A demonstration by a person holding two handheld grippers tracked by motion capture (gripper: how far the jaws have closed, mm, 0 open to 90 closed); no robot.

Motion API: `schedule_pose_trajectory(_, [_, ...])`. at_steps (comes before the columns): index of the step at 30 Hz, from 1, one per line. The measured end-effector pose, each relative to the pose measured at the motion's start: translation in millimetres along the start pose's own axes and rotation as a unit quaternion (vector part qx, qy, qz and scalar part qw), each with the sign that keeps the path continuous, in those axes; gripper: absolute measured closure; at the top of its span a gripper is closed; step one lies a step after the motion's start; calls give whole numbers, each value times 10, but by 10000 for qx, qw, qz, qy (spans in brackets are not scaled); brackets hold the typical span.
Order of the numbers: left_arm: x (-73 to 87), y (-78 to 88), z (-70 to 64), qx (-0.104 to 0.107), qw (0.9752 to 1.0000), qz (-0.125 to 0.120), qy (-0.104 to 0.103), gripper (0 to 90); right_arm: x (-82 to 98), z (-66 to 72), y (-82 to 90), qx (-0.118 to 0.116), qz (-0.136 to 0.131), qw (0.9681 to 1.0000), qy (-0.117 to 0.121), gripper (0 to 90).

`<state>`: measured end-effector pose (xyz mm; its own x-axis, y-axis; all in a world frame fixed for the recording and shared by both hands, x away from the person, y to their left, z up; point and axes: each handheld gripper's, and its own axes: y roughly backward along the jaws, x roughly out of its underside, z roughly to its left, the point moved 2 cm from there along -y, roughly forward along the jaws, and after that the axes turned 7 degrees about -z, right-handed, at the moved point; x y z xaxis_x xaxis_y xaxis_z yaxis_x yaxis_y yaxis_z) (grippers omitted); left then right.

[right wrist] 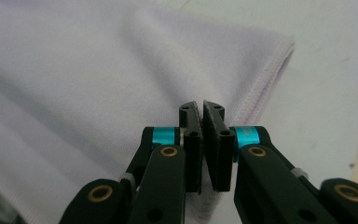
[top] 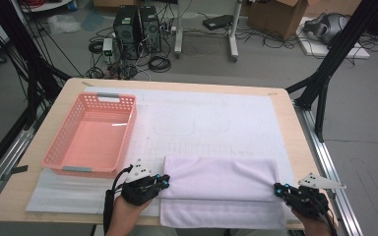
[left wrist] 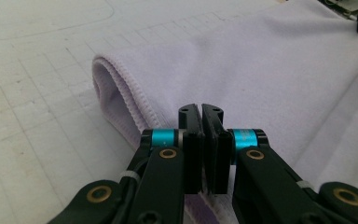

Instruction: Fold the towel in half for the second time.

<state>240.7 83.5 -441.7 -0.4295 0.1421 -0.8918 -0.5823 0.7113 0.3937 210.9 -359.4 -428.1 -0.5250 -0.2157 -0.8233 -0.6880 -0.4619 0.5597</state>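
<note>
- The towel (top: 221, 189) lies on the near half of the surface (top: 295, 132), on a white gridded mat (top: 202, 125); its long axis runs across the high view from left to right, parallel to the near edge of the surface.
- It is pale lilac, soft and matte, with a stitched hem; it is folded over itself, so an upper layer sits toward the far side and a strip of the lower layer shows along the near edge.
- In the left gripper view the left end of the towel (left wrist: 242, 79) forms a rounded loop, open like a tunnel mouth, with the hem curving round it.
- In the right gripper view the towel (right wrist: 98, 84) shows shallow creases, and its hemmed corner points toward the upper right of that view.
- The left gripper (top: 163, 182) sits at the towel's left end; its fingers (left wrist: 189, 140) are narrow, nearly together, pinching a thin edge of cloth between them.
- The right gripper (top: 278, 188) sits at the towel's right end; its fingers (right wrist: 192, 140) are likewise narrow, clamped on the fabric near the hem.
- A pink latticed basket (top: 59, 147) stands on the left part of the surface, well apart from the towel's far edge, just beyond the left gripper.
</note>
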Motion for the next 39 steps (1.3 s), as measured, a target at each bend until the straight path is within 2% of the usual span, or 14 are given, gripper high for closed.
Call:
schedule_pose_trajectory(1, [22,-20,-1,-26,10000,8,-42,839,23,3,-24,45,136,9999,10,827])
schedule_pose_trajectory(3, [24,-58,29,-131,9998,-99,-58,661,54,-20,-69,227,212,9995,60,707])
schedule_pose_trajectory(6, [-61,-85,96,-235,9984,-496,-147,523,-19,-107,-77,322,-160,9993,-39,667])
schedule_pose_trajectory(9, [-137,-166,188,-246,9977,-616,-111,515,-136,-156,-166,279,-406,9986,169,732])
schedule_pose_trajectory(13, [-196,-322,313,-303,9980,-547,21,543,-271,-165,-478,-12,-347,9989,326,764])
schedule_pose_trajectory(17, [-232,-469,427,-422,9982,-403,133,562,-368,-149,-791,-210,-174,9984,501,788])
schedule_pose_trajectory(20, [-208,-538,487,-654,9975,-195,205,597,-357,-209,-955,-32,127,9984,542,821])
schedule_pose_trajectory(21, [-193,-545,498,-688,9973,-95,233,595,-344,-246,-961,-41,39,9989,465,836])
schedule_pose_trajectory(24, [-162,-517,503,-659,9975,-69,250,565,-294,-331,-900,414,-54,9984,388,840])
schedule_pose_trajectory(28, [-160,-495,527,-628,9975,-128,284,492,-250,-425,-766,697,-239,9972,91,723])
schedule_pose_trajectory(31, [-146,-528,531,-553,9981,-24,275,462,-225,-481,-633,642,-445,9968,-197,569])
schedule_pose_trajectory(34, [-142,-580,528,-476,9983,196,278,462,-153,-526,-604,653,-166,9973,-292,443])
schedule_pose_trajectory(36, [-137,-601,514,-395,9986,287,222,489,-107,-532,-617,589,-46,9979,-278,452])
schedule_pose_trajectory(39, [-135,-614,487,-413,9985,359,97,556,-72,-530,-628,368,-111,9981,-483,532])
